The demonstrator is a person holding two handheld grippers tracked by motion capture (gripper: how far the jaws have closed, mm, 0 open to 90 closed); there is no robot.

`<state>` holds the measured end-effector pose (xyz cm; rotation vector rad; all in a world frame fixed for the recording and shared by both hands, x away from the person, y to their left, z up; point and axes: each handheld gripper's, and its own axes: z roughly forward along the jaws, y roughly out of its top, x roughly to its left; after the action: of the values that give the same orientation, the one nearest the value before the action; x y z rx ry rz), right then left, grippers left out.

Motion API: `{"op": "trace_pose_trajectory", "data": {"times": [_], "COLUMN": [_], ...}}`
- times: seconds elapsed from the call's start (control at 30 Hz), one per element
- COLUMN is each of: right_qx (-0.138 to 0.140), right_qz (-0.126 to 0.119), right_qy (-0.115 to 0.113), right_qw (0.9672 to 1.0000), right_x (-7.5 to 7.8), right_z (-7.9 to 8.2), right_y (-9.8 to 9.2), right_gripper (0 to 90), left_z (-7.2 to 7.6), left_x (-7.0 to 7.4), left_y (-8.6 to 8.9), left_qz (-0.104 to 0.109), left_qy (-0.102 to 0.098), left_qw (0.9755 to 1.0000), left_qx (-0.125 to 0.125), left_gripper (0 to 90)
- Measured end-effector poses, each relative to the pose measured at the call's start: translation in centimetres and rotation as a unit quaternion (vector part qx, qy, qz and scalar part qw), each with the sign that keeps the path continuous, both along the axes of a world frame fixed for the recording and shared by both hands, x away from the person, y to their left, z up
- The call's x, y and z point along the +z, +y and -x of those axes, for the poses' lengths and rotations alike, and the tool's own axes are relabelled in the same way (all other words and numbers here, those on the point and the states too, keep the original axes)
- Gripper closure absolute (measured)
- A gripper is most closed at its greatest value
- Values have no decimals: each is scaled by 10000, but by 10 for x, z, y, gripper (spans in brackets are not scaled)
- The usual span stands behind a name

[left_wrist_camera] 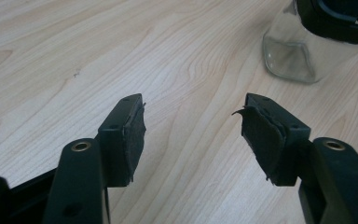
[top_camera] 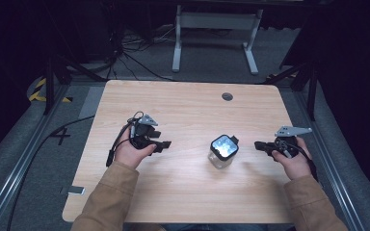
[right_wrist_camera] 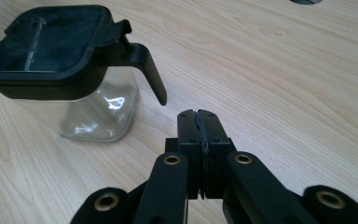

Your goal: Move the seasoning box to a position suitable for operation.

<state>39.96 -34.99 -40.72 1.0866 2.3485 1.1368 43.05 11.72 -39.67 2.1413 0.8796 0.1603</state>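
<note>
Upright glass jar (top_camera: 223,151), lid latch toward right hand-held gripper (top_camera: 260,145).

High view: above table (top_camera: 183,103), looking forward-down. Both claw views: low, close, sharing glass jar (left_wrist_camera: 291,58).

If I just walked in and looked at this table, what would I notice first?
Probably the clear glass jar with its black lid, standing alone in the middle of the wooden table between the person's two hands. Next, the two black grippers pointing at it from either side: the left gripper has its jaws wide open with nothing between them, and the right gripper has its jaws shut tight, just short of the lid's black latch.
</note>
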Motion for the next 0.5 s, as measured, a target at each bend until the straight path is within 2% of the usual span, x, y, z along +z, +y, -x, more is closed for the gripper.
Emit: {"op": "trace_pose_trajectory", "data": {"times": [0.07,0.13,0.27,0.33,0.37,0.4,0.5], "right_qx": [47,160,325,383,395,446,532], "right_qz": [5,1,30,15,-10,-18,17], "right_qy": [-15,-27,-80,-70,-47,-6,23], "right_qw": [10000,9999,9994,9992,9992,9990,9986], "right_x": [1,2,5,5,5,5,3], "right_z": [1,2,4,4,5,5,7], "right_y": [3,8,18,22,23,26,32], "right_gripper": [895,897,898,898,898,898,898], "left_z": [1,2,6,7,7,8,8], "left_x": [1,3,7,8,8,7,6], "left_y": [-1,-1,-2,-3,-3,-4,-8], "left_qz": [62,68,134,105,105,79,-9], "left_qy": [-10,-58,-104,-48,-48,-53,-81], "left_qw": [10000,9999,9997,9998,9998,9995,9994], "left_qx": [-24,-77,-159,-186,-186,-315,-342], "left_gripper": [416,496,571,589,605,622,636]}}
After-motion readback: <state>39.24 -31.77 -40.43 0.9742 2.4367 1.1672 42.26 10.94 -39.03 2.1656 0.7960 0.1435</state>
